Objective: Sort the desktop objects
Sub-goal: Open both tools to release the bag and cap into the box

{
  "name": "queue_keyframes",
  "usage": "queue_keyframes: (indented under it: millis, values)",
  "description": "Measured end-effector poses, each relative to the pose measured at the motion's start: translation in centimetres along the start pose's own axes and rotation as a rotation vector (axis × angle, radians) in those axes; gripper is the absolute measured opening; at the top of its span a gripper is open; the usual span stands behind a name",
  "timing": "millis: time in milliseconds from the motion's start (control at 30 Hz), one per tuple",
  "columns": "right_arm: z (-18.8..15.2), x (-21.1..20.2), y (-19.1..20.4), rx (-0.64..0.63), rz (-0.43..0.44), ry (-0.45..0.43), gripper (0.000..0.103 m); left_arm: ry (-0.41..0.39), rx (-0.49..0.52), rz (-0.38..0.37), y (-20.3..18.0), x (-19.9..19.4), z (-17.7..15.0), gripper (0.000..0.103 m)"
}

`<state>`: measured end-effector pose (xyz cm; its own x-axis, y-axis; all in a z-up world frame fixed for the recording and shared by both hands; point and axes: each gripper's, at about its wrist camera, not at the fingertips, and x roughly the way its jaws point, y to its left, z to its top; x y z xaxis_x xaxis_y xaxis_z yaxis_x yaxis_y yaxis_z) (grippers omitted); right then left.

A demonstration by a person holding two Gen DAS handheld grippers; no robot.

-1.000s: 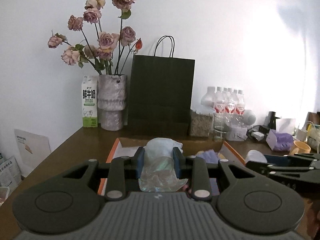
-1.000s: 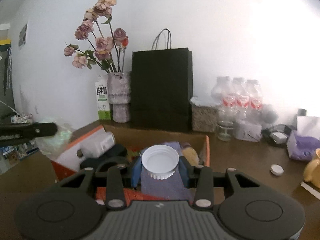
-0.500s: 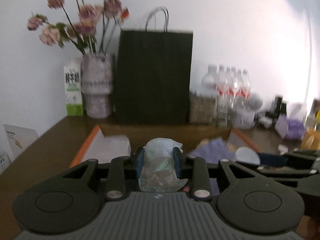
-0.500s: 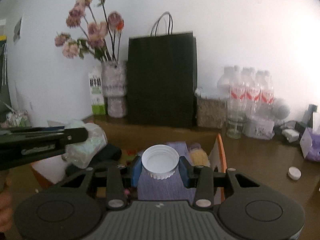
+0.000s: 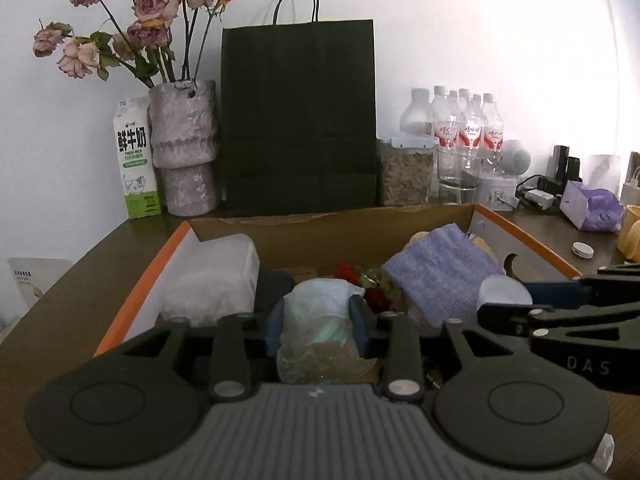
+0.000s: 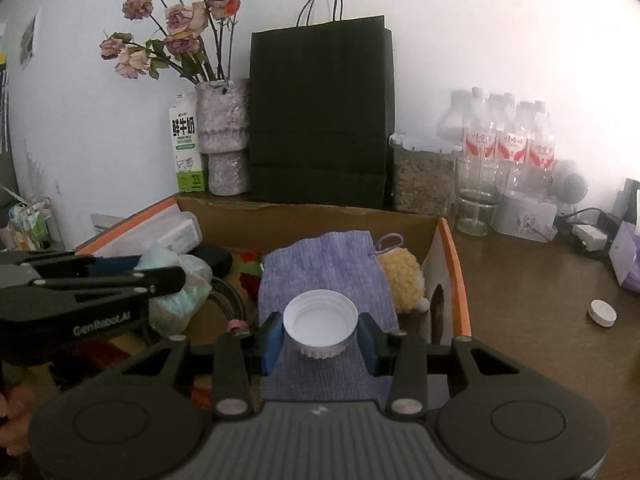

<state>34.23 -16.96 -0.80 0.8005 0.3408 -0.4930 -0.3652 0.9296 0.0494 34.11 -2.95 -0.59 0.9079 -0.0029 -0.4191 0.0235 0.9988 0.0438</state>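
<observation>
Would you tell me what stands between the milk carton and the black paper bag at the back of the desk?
A pale textured vase of dried roses stands between the milk carton and the black paper bag; both wrist views show it.

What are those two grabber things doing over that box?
A person is tidying a desk with a gripper in each hand. The left gripper has a crumpled plastic bag between its fingers, and its jaws are opening over the cardboard box. The right gripper is shut on a white bottle cap, above a purple cloth pouch already lying in the box.
</observation>
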Motion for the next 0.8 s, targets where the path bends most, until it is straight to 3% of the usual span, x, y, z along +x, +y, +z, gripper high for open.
queue_keyframes:
  millis: [67,100,133,200,300,367,800]
  values:
    - [0.1,-0.2,-0.1,0.008,0.003,-0.009,0.043,-0.006,-0.001,0.012,0.0,-0.3,0.0,0.058]
    - [0.1,-0.5,-0.1,0.008,0.0,-0.017,0.051,-0.012,-0.002,0.016,0.1,-0.5,0.1,0.063]
    - [0.2,-0.9,-0.1,0.007,-0.002,-0.031,0.057,-0.023,-0.004,0.015,0.1,-0.9,0.1,0.075]
    - [0.4,-1.6,0.0,0.002,-0.004,-0.064,0.083,-0.044,-0.002,0.013,0.2,-1.5,0.3,0.087]
    - [0.7,-2.6,0.2,-0.009,-0.022,-0.107,0.097,-0.077,-0.016,0.055,0.5,-2.3,0.6,0.103]
    - [0.9,-2.9,0.0,0.002,-0.023,-0.114,0.103,-0.088,-0.031,0.052,0.8,-2.6,0.8,0.103]
    - [0.8,-3.1,0.2,-0.011,-0.053,-0.088,0.103,-0.073,-0.055,0.034,1.2,-2.6,0.5,0.103]
